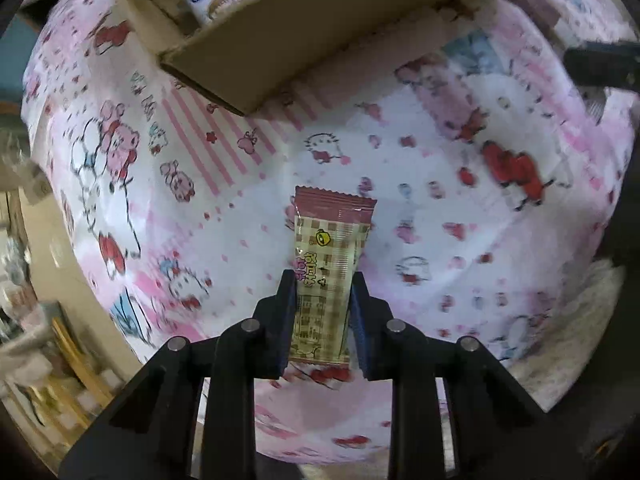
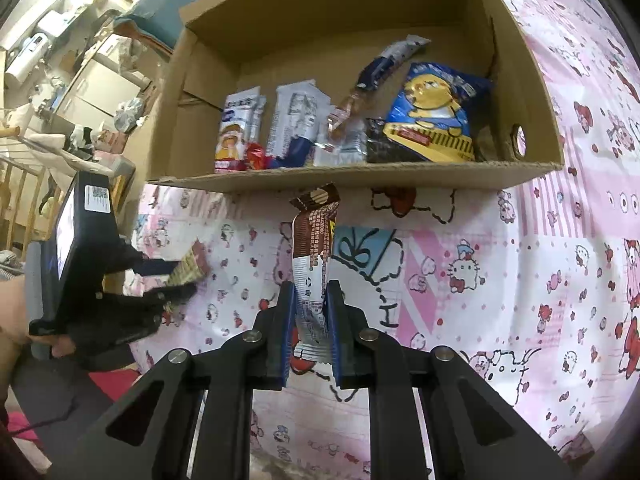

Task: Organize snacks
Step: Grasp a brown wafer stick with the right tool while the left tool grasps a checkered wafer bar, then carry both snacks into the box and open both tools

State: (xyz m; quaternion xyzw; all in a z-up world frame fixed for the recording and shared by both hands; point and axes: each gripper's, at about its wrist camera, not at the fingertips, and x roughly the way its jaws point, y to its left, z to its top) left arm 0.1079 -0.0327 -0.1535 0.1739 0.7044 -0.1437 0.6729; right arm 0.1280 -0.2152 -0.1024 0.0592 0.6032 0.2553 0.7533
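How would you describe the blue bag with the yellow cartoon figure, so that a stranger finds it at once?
Start at the open cardboard box on the pink cartoon-print cloth. Inside, a row of snacks lies along the near wall; go to its right end. There lies the blue bag, the broadest packet, the only one with a yellow cartoon figure.

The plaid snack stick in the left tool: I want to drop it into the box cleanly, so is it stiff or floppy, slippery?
The plaid snack stick probably stays fairly stiff: it juts straight out past the left tool without drooping. Its glossy wrapper looks slippery, so a light pinch might let it slide. It seems light, a slim single packet, and should drop flat in the cardboard box.
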